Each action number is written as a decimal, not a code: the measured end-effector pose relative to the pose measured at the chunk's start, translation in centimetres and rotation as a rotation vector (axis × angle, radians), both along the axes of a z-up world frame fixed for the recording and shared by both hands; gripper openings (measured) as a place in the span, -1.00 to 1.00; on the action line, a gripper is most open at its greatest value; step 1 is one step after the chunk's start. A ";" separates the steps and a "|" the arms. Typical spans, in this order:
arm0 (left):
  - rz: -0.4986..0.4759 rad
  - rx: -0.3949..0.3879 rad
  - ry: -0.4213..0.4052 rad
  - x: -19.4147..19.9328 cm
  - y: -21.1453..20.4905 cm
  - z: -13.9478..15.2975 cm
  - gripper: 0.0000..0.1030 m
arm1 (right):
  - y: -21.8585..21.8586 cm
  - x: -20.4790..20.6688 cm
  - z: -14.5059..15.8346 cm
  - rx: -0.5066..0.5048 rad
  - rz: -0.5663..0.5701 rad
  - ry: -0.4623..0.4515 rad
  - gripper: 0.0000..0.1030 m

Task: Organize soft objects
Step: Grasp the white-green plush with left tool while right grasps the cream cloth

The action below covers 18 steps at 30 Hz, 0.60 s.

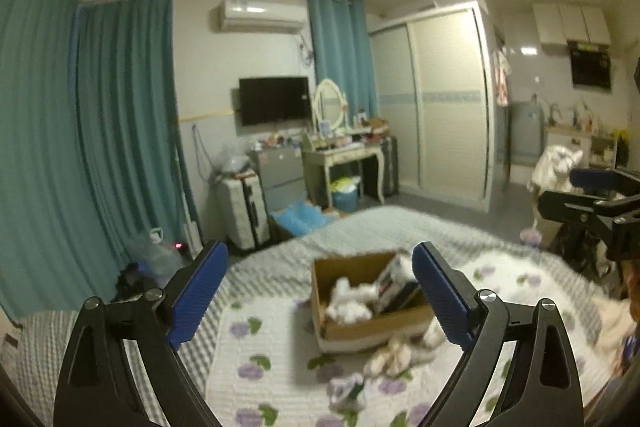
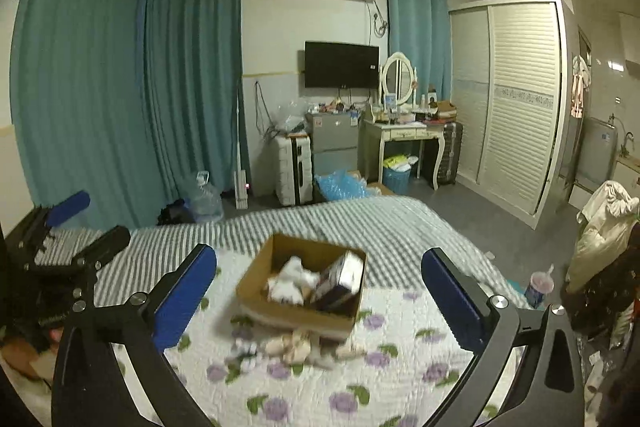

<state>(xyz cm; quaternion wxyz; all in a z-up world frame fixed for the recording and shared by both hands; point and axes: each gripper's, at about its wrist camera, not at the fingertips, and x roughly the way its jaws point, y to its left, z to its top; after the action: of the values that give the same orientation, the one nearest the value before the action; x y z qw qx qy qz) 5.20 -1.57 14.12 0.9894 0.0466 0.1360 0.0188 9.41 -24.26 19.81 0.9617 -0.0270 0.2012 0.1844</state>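
Nearest the lens, the left tool (image 1: 318, 293) stands spread wide with nothing between its two fingers; each finger is a black angular arm faced with a ribbed blue pad (image 1: 200, 291). The right tool (image 2: 318, 297) is spread just as wide and holds nothing, and its pads (image 2: 184, 297) have the same blue ribbed face. No earlier view is at hand to show how they came to stand so.

Beyond both tools lies a bed (image 2: 400, 227) under a quilted cover (image 2: 360, 379), white with purple flowers and green leaves, its surface stitched in fine rows. Farther back the bedding turns to grey and white stripes.

One cardboard box (image 2: 294, 315) sits open on the quilt, roughly in the middle of the bed. It is rectangular with plain brown walls, and in the right wrist view its long axis runs from near left to far right. Inside it are a heap of white soft things (image 2: 290, 281), too blurred to count, and one stiff dark and white packet (image 2: 340, 279) that leans tilted against the right-hand wall.

Just in front of the box, touching or nearly touching its near wall, a loose cluster of pale soft objects (image 2: 296, 345) lies on the quilt; they look cream and pinkish, lumpy and rounded, but blur hides their number and which way each points.
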 end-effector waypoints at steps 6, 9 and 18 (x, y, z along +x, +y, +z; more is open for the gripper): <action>0.007 -0.039 0.107 1.2 0.4 -6.9 0.84 | 0.8 -1.3 -8.9 -0.039 0.005 -0.015 1.00; 0.015 -0.054 0.190 3.4 0.6 -11.3 0.84 | 1.9 0.7 -13.5 -0.093 0.014 0.030 1.00; 0.030 -0.096 0.384 7.9 0.4 -23.6 0.81 | 4.2 8.0 -24.1 -0.178 0.080 0.182 1.00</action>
<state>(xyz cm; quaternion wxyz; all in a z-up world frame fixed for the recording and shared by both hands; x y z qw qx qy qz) 13.13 -1.19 -9.47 0.9460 0.0001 0.3236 0.0180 17.36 -20.01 -4.29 0.9250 -0.1035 0.3021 0.2058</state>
